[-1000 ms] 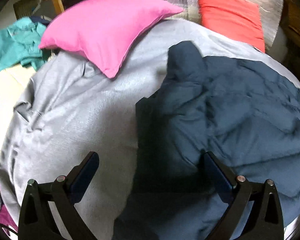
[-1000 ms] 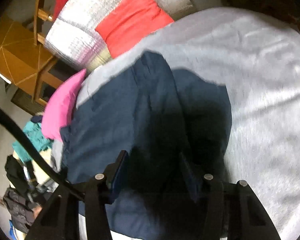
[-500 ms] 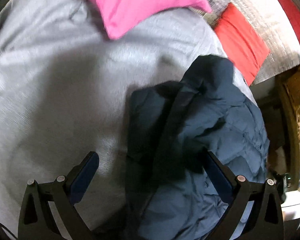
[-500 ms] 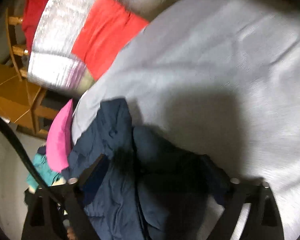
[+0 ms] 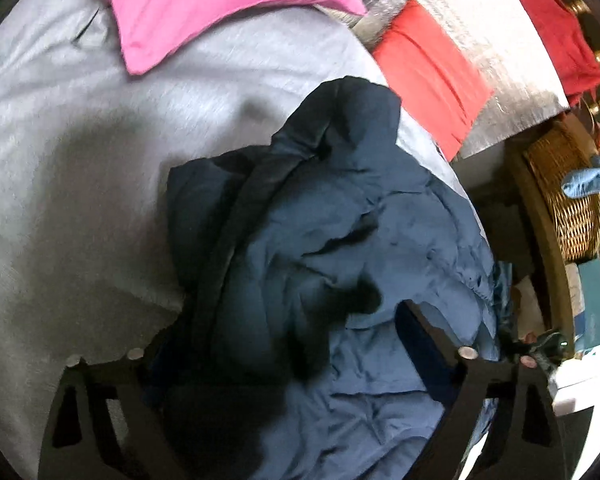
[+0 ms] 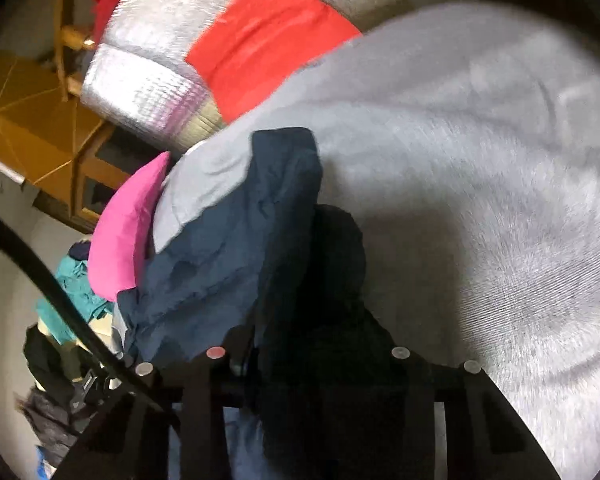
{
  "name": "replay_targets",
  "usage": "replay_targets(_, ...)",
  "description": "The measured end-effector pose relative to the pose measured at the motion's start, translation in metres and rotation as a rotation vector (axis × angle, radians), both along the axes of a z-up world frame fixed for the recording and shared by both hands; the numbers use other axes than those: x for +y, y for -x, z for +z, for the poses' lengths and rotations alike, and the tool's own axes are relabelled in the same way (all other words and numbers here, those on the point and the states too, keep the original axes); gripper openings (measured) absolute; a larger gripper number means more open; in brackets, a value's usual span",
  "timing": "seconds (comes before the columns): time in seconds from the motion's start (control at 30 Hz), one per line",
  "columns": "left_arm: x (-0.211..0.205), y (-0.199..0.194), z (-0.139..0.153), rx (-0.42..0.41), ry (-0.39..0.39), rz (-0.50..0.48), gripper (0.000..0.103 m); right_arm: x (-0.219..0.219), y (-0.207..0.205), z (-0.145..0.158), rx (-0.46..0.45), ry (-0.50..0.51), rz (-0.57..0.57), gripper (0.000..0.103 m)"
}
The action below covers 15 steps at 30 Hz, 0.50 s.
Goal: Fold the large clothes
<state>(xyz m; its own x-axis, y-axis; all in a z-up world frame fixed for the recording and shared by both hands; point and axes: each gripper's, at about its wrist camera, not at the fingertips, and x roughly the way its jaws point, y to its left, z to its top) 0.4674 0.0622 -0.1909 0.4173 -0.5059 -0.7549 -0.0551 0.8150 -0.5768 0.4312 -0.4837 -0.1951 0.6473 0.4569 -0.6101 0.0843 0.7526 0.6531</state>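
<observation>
A navy puffer jacket (image 5: pixel 340 220) lies bunched in a heap on the grey bedspread (image 5: pixel 80 160). My left gripper (image 5: pixel 282 320) straddles the heap with its jaws wide and closing. Fabric fills the gap and hides the left finger, while the right finger (image 5: pixel 416 332) shows free. In the right wrist view the jacket (image 6: pixel 228 240) rises as a folded ridge over the bedspread (image 6: pixel 480 160). My right gripper (image 6: pixel 316 344) is closing, and a dark fold of the jacket is squeezed between its fingers.
A pink pillow (image 5: pixel 220 0), a red pillow (image 5: pixel 428 76) and a silver quilted pad (image 5: pixel 500 40) line the bed's far side. A wicker basket (image 5: pixel 568 192) stands off the right edge. Teal clothes (image 6: pixel 72 292) and wooden furniture (image 6: pixel 32 128) lie beyond the bed; a black cable (image 6: pixel 40 264) crosses left.
The jacket went from spread flat to a bunched heap. The left view swung right and rolled. The right jaws spread wide, then narrowed on a fold.
</observation>
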Motion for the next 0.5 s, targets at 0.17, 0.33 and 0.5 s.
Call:
replay_targets(0.17,-0.005,-0.004,-0.008,0.056,-0.112,0.03,0.092,-0.006,0.007,-0.028,0.091,0.0,-0.054,0.045)
replay_targets(0.33,-0.005,0.009,0.009,0.081,-0.1,0.068,0.093,-0.019,0.045,0.003,0.023,-0.034,-0.122,0.073)
replay_targets(0.5,0.011,0.034,0.035,0.056,-0.075,0.12,0.093,-0.038,0.091,0.003,-0.005,-0.105,-0.151,0.081)
